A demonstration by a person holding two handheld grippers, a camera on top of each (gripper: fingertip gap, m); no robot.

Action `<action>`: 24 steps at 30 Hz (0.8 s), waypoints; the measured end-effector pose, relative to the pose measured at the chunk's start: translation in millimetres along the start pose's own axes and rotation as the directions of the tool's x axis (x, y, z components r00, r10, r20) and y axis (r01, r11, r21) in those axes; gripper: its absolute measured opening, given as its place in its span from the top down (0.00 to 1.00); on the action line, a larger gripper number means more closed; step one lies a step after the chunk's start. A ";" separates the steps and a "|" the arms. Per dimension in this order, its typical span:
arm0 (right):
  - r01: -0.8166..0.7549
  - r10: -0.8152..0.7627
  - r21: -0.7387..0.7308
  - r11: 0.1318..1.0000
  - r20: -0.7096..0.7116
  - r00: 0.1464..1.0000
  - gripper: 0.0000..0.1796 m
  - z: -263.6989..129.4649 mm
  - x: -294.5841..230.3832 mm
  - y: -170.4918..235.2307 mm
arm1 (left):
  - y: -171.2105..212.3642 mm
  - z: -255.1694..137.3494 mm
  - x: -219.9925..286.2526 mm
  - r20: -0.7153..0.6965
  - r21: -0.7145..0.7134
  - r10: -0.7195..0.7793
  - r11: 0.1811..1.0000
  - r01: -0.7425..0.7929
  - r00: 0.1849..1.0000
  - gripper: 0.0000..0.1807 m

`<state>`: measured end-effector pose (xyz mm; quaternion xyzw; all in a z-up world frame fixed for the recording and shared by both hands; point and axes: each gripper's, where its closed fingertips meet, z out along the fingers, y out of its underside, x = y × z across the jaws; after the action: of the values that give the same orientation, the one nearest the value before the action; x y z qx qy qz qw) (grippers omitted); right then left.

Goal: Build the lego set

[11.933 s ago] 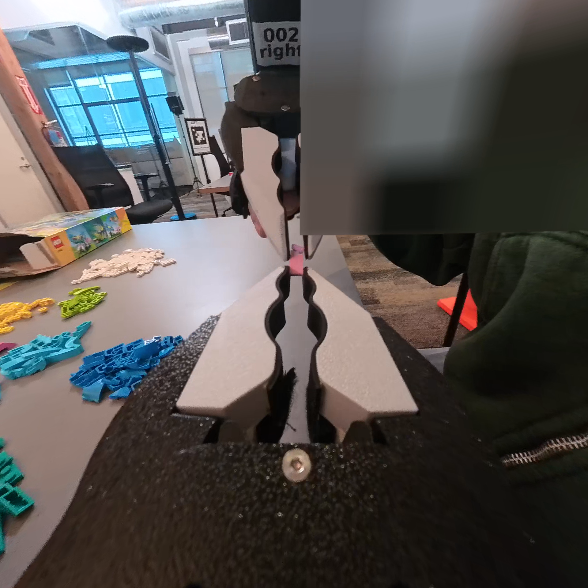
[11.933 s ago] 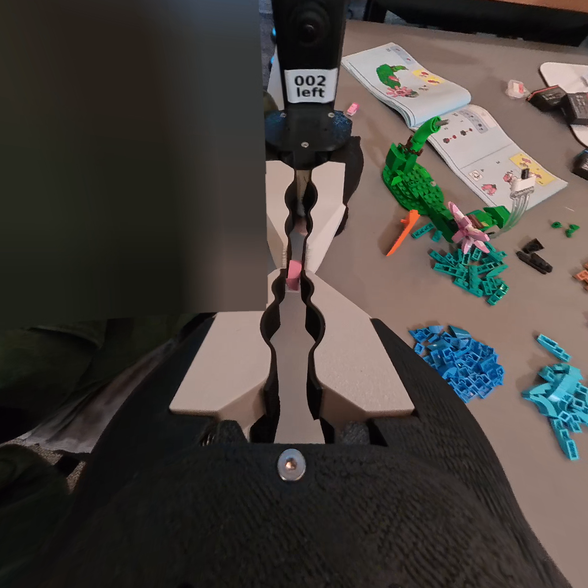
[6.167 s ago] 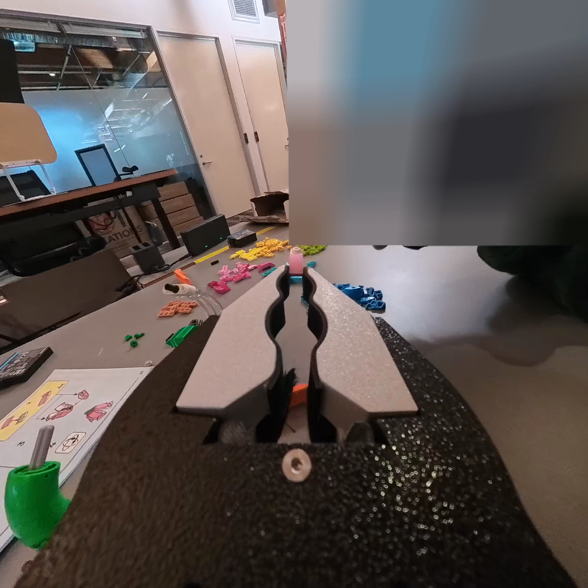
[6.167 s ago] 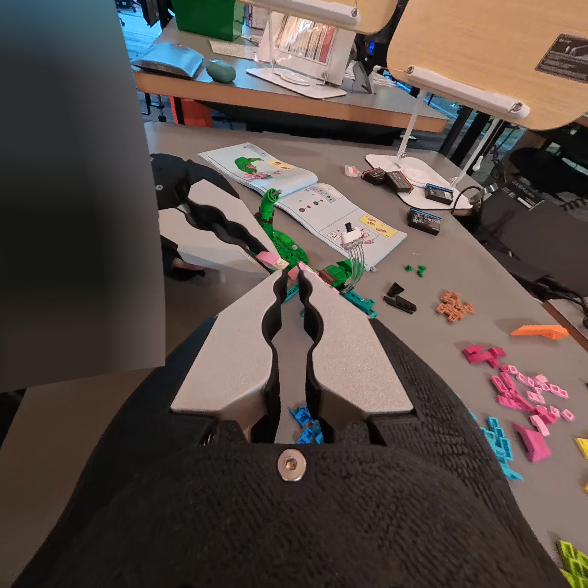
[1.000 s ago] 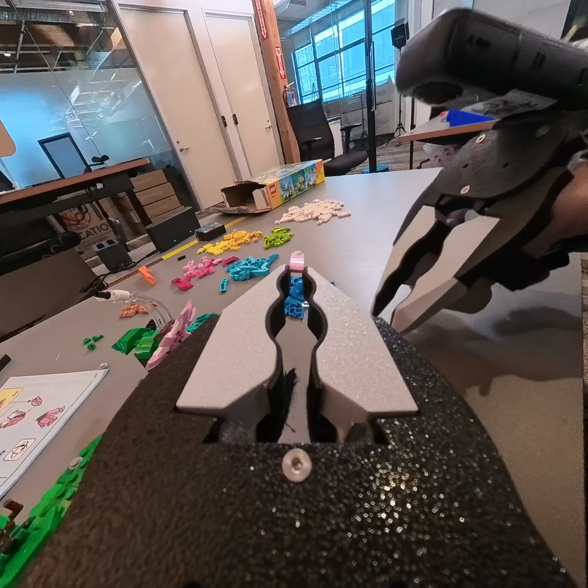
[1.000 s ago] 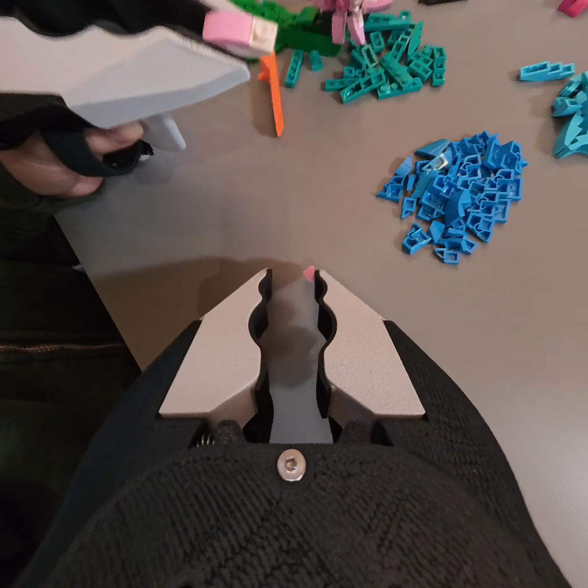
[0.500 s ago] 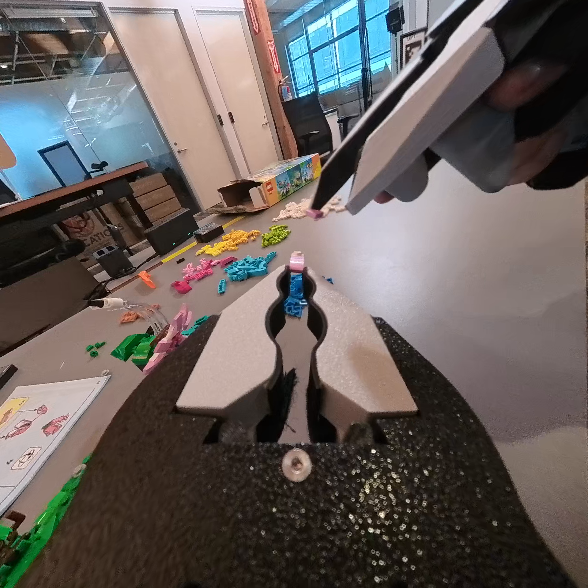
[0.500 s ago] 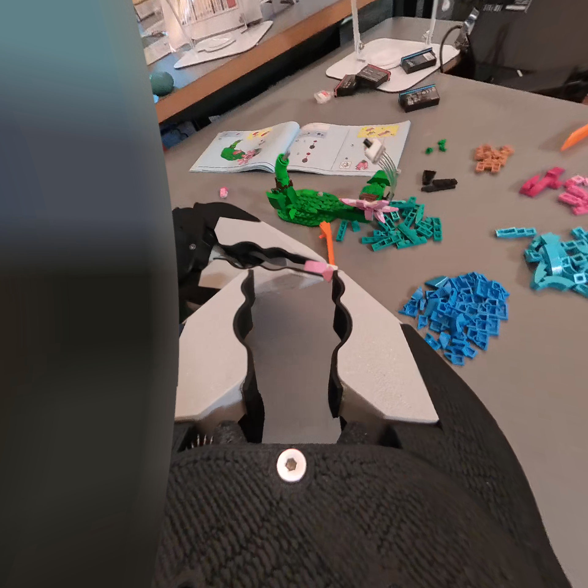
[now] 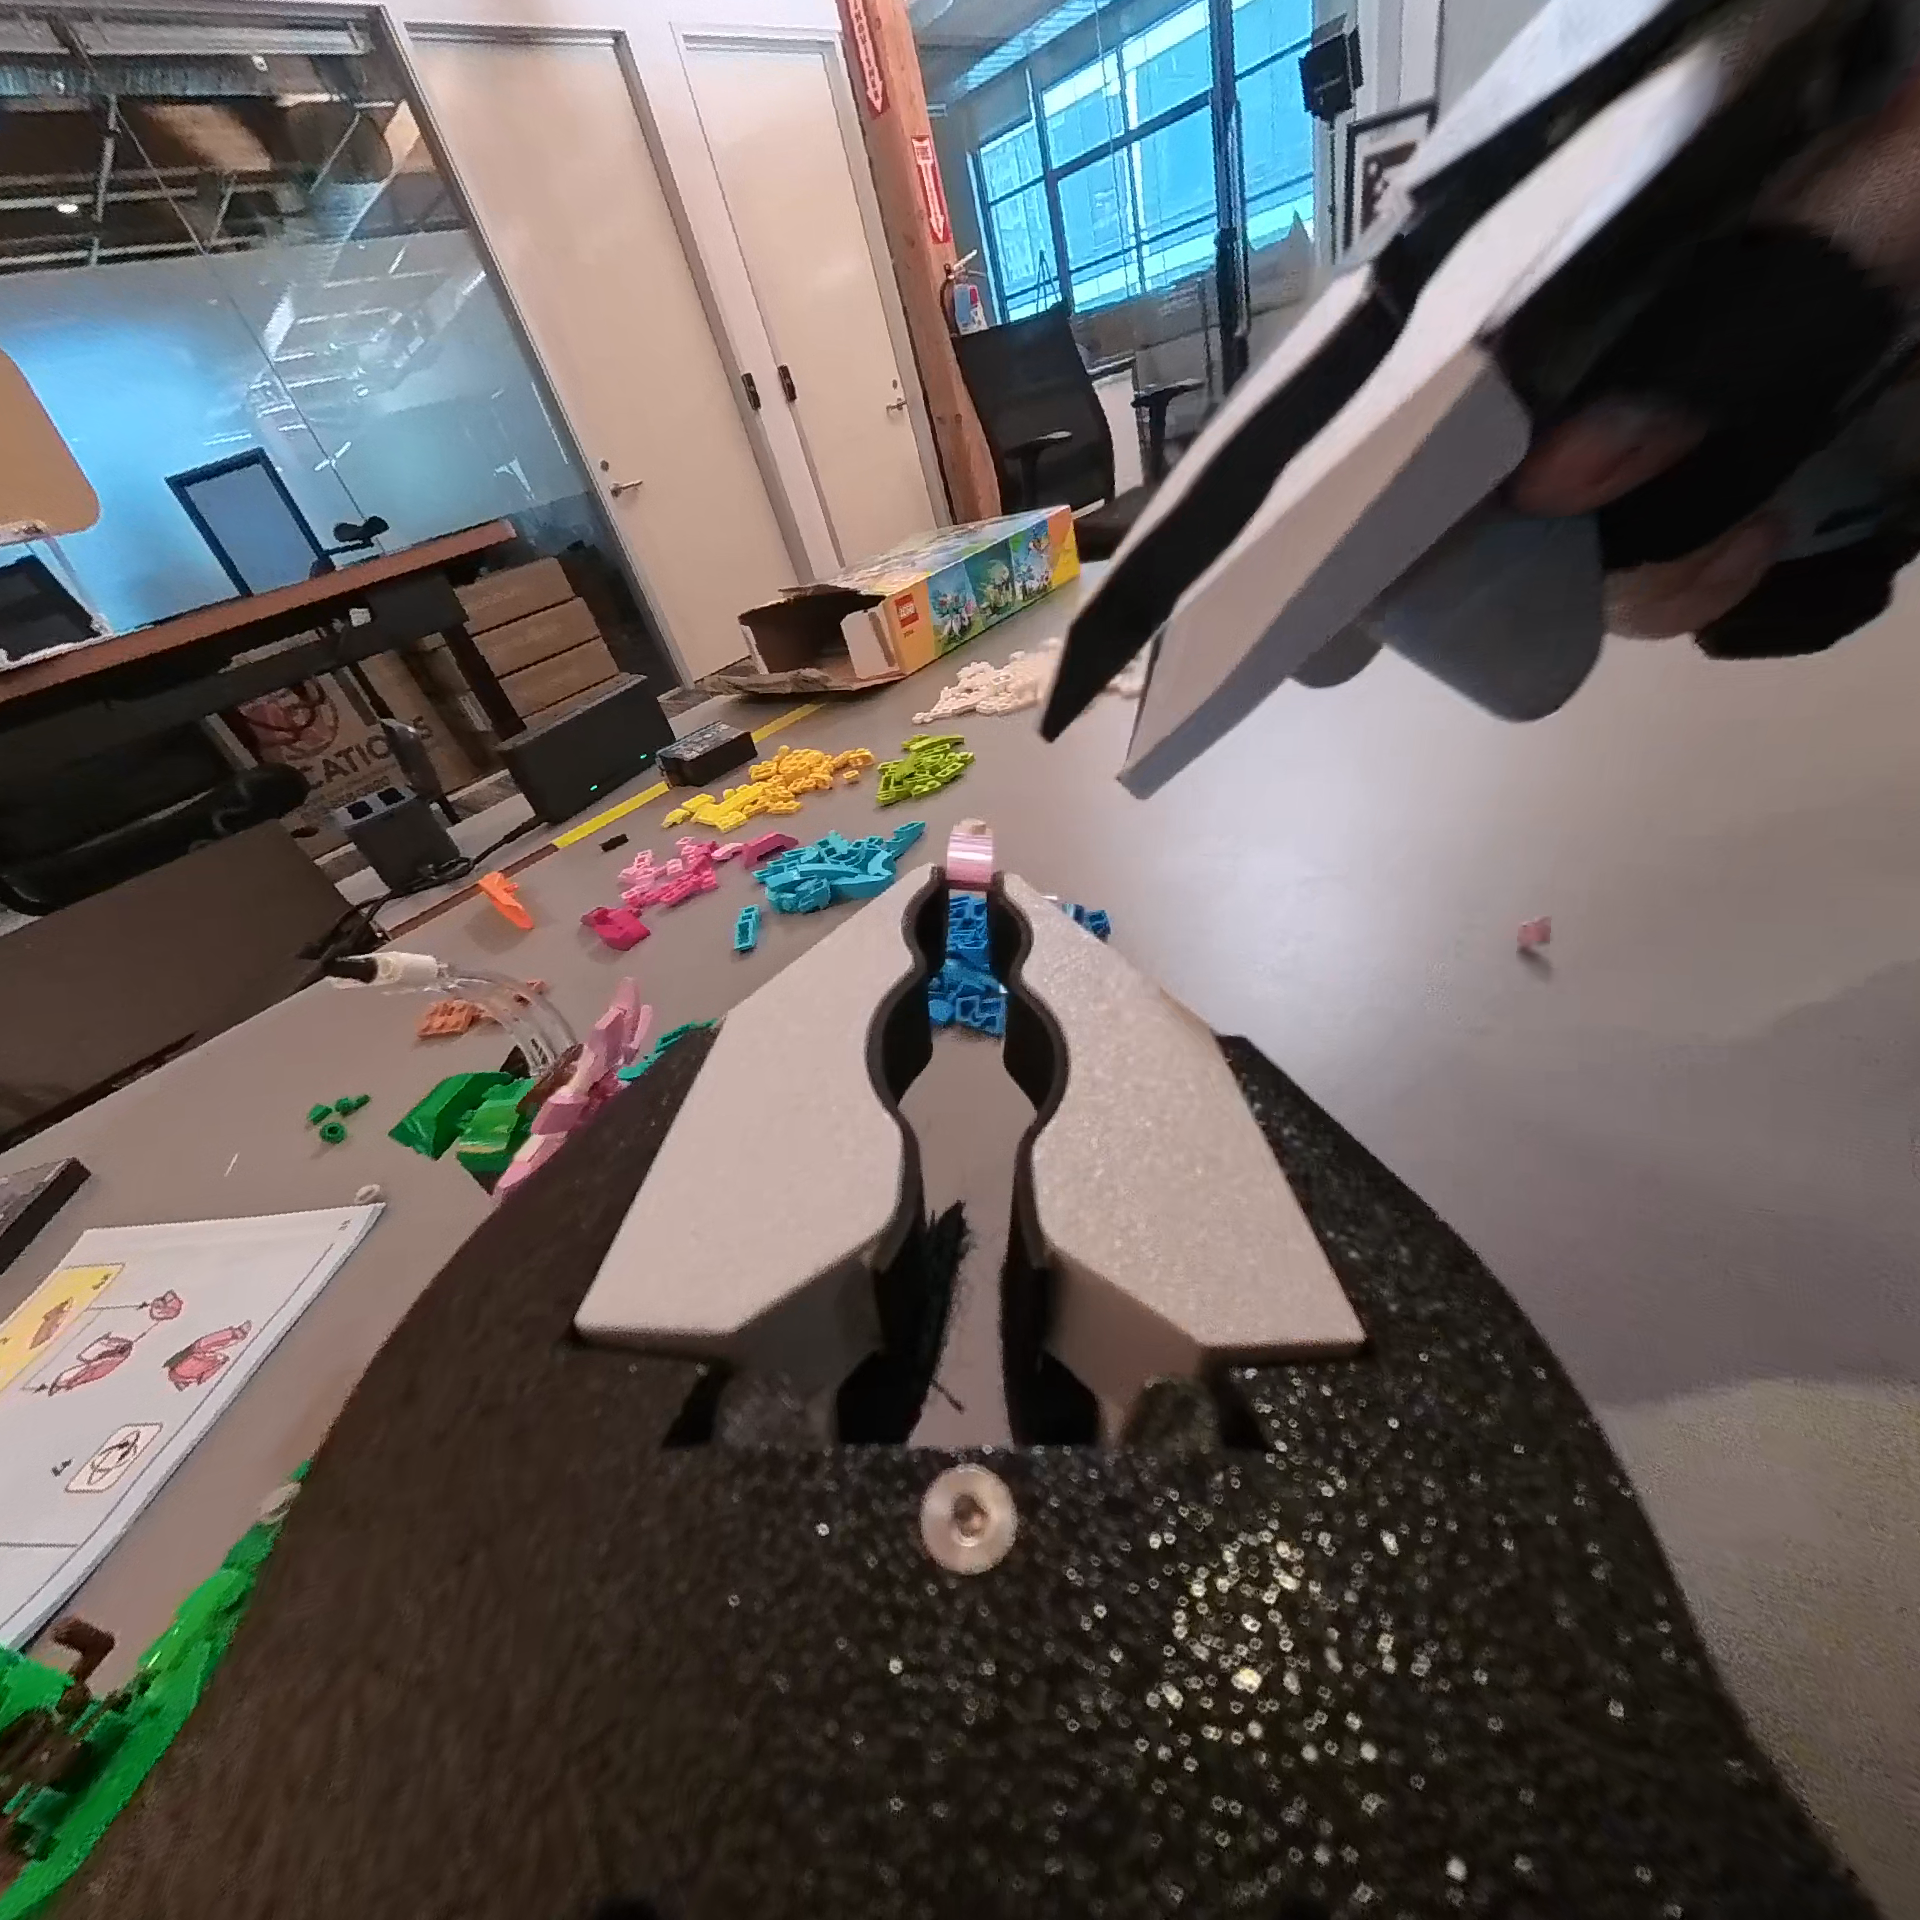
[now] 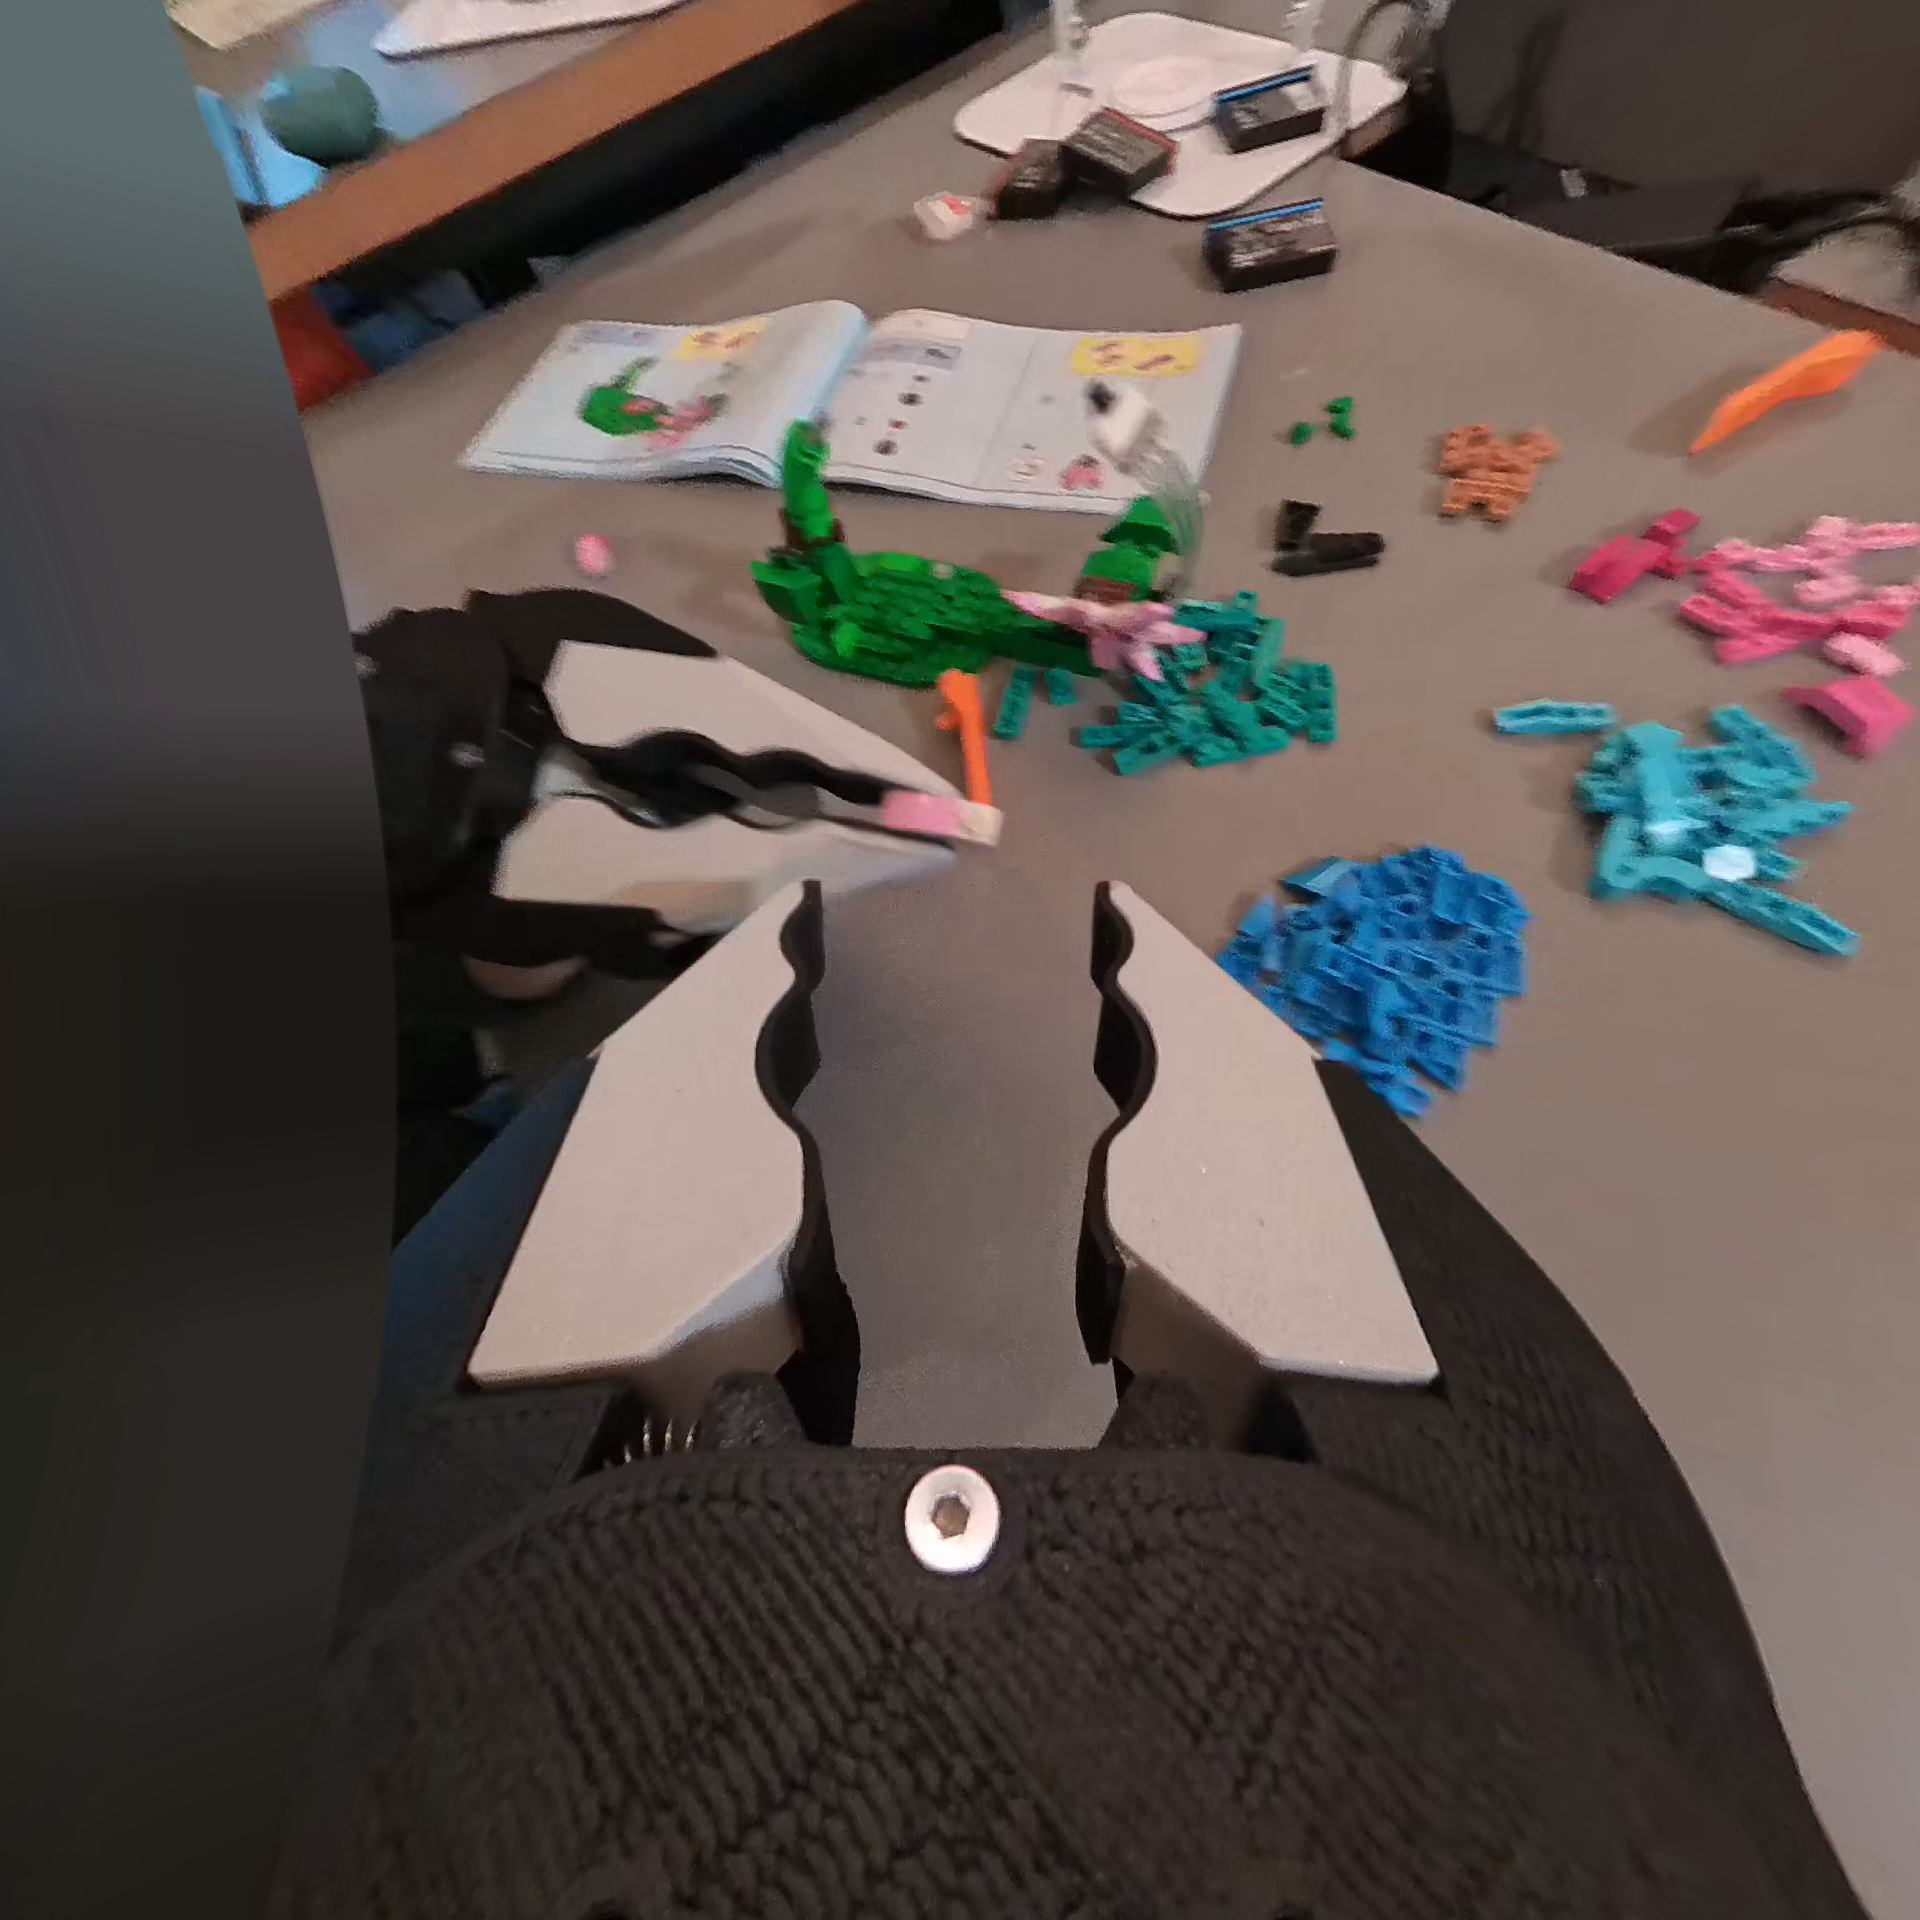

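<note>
My left gripper (image 9: 971, 885) is shut on a small pink piece (image 9: 971, 847) that sticks out of its tips. It also shows in the right wrist view (image 10: 951, 831), held above the grey table with the pink piece (image 10: 930, 812). My right gripper (image 10: 956, 896) is open and empty, just right of the left one's tips. In the left wrist view it hangs at the upper right (image 9: 1091, 758), jaws apart. A tiny pink piece (image 9: 1532, 932) lies loose on the table below it. The green build with a pink flower (image 10: 883, 613) lies farther back.
An open instruction booklet (image 10: 883, 395) lies behind the build. Sorted piles lie on the table: blue (image 10: 1382, 956), teal (image 10: 1195, 696), turquoise (image 10: 1704, 800), pink (image 10: 1787, 592). An orange piece (image 10: 966, 738) lies by the build. The set's box (image 9: 935, 603) stands far back. Left and right tips are no more than a few centimetres apart.
My right gripper has opened wider and the tiny pink piece that was at its fingertip is gone from it. A tiny pink piece now lies on the table. The left gripper still holds its piece.
</note>
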<state>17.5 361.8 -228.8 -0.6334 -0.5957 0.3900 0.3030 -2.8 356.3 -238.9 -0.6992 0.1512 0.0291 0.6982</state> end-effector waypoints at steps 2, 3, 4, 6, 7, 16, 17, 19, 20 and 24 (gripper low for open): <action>0.005 -0.003 0.014 1.000 -0.110 0.994 0.73 -7.3 32.0 15.7 | -0.3 0.0 0.7 -0.004 0.002 0.002 1.000 -0.002 1.000 0.97; -0.001 0.008 0.045 0.999 -0.149 0.989 0.74 -12.2 47.0 21.8 | -0.4 0.1 1.1 -0.005 0.003 0.003 1.000 -0.003 1.000 0.97; -0.003 0.021 0.101 0.995 -0.178 0.984 0.74 -17.8 60.5 24.5 | -0.7 0.1 1.8 -0.009 0.004 0.004 1.000 -0.003 1.000 0.97; 0.012 0.044 0.236 0.972 -0.231 0.972 0.74 -31.4 82.8 24.4 | -0.8 0.5 2.8 -0.014 0.005 0.004 1.000 -0.004 1.000 0.97; 0.007 0.069 0.299 0.954 -0.243 0.967 0.76 -38.3 90.5 23.4 | -0.9 0.6 3.0 -0.015 0.005 0.005 1.000 -0.005 1.000 0.97; 0.053 -0.046 0.026 0.998 -0.206 0.977 0.84 -82.4 82.2 80.9 | -1.5 1.0 7.4 -0.040 0.010 0.010 1.000 -0.009 0.999 0.97; 0.071 -0.085 -0.074 0.995 -0.203 0.975 0.85 -86.6 79.6 101.1 | -1.5 1.2 8.0 -0.044 0.010 0.011 1.000 -0.010 0.999 0.97; 0.096 -0.134 -0.213 0.972 -0.173 0.976 0.87 -93.7 71.1 135.8 | -1.4 1.7 9.4 -0.050 0.009 0.014 1.000 -0.014 0.999 0.97; 0.098 -0.136 -0.245 0.965 -0.144 0.980 0.88 -95.5 64.5 148.4 | -1.5 1.8 10.4 -0.055 0.010 0.016 1.000 -0.015 0.998 0.97; 0.028 -0.040 -0.244 0.969 -0.044 0.998 0.89 -97.2 41.7 170.1 | -1.5 2.1 12.9 -0.065 0.010 0.022 1.000 -0.021 0.998 0.97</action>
<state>188.2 392.9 -328.8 -0.6648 -0.6422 0.2932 0.2441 10.3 356.1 -240.7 -0.6949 0.1816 0.0130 0.6956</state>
